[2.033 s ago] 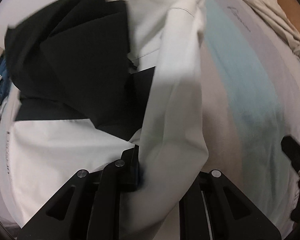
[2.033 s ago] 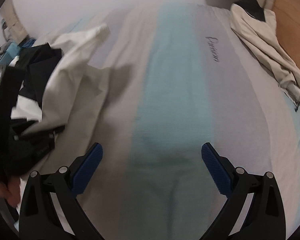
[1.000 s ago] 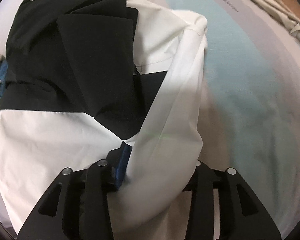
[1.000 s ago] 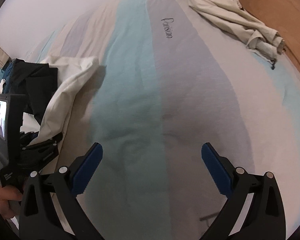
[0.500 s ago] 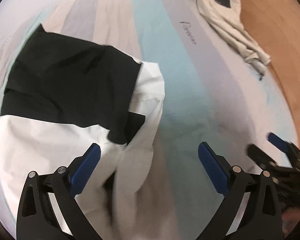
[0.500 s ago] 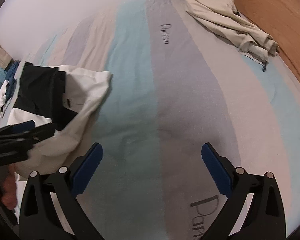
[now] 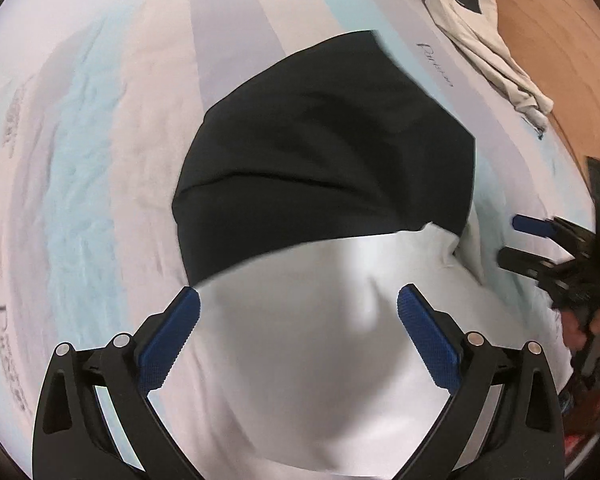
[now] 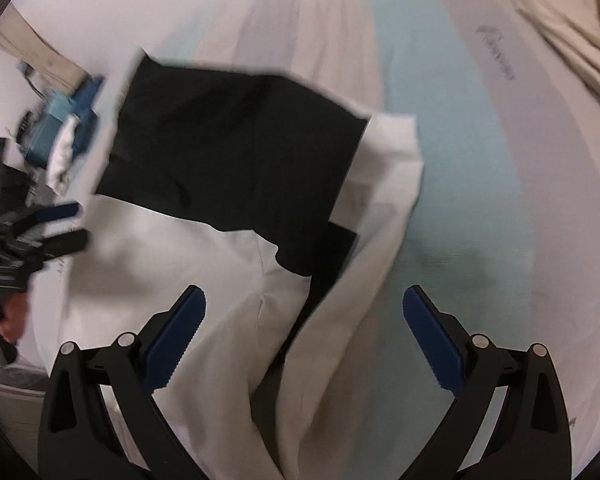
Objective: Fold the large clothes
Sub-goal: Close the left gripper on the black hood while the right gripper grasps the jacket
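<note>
The black-and-white fabric garment (image 7: 320, 216) is lying loosely folded on the striped bed (image 7: 80, 160), its long axis running away from me. My left hand-held gripper (image 7: 298, 312) is hovering directly over its white end, jaws just opened and empty; my right hand-held gripper (image 8: 304, 312) is also gaping empty beside its edge.

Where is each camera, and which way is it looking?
Left wrist view: it sits on the left gripper, looking steeply down at the black and white garment on the striped bedsheet; its own open fingers show, plus the right gripper at the right edge.
Right wrist view: it sits on the right gripper, looking down at the same garment; its open fingers show, plus the left gripper and a hand.
Both share the garment, the bedsheet and a cream garment far off.
</note>
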The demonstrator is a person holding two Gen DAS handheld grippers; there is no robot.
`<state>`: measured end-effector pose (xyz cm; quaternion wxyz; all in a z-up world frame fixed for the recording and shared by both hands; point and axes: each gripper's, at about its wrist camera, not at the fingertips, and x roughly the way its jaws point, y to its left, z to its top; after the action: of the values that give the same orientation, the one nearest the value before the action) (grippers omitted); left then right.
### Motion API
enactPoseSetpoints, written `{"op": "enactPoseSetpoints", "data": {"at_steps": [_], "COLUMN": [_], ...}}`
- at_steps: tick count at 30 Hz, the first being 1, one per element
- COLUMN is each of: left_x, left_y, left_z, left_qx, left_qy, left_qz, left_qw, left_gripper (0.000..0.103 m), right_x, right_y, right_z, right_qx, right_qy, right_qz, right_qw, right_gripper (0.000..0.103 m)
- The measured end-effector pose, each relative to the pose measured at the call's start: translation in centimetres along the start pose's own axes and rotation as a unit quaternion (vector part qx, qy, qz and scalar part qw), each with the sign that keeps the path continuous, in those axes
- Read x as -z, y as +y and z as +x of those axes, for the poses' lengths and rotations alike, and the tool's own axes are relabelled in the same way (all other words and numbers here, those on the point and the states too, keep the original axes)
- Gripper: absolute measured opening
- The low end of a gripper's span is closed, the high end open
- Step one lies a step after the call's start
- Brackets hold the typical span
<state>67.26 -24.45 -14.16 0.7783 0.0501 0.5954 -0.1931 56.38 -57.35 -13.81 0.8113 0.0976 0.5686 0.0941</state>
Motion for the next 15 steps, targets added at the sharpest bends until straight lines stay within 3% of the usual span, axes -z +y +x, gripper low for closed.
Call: {"op": "enactPoseSetpoints", "data": {"at_steps": [6, 15], "left_x": [0.8, 1.9], "left_y": [4.2, 7.1], "left_z": [3.2, 7.4], "left_qx": [0.049, 0.102], "left_qy": [0.028, 0.027], "left_qz": [-0.002, -0.012], "left_qw": [0.9984, 0.9943], "left_gripper": [0.098, 0.099], "right_x": [-1.1, -0.7], "right_y": [-1.1, 0.5], "right_z": [5.8, 9.1], "right_qx": [0.035, -0.017], "right_qy": [0.051, 0.058], "right_qz": [0.032, 0.042], "right_qw": [0.998, 0.997], "right_gripper": [0.095, 0.097]}}
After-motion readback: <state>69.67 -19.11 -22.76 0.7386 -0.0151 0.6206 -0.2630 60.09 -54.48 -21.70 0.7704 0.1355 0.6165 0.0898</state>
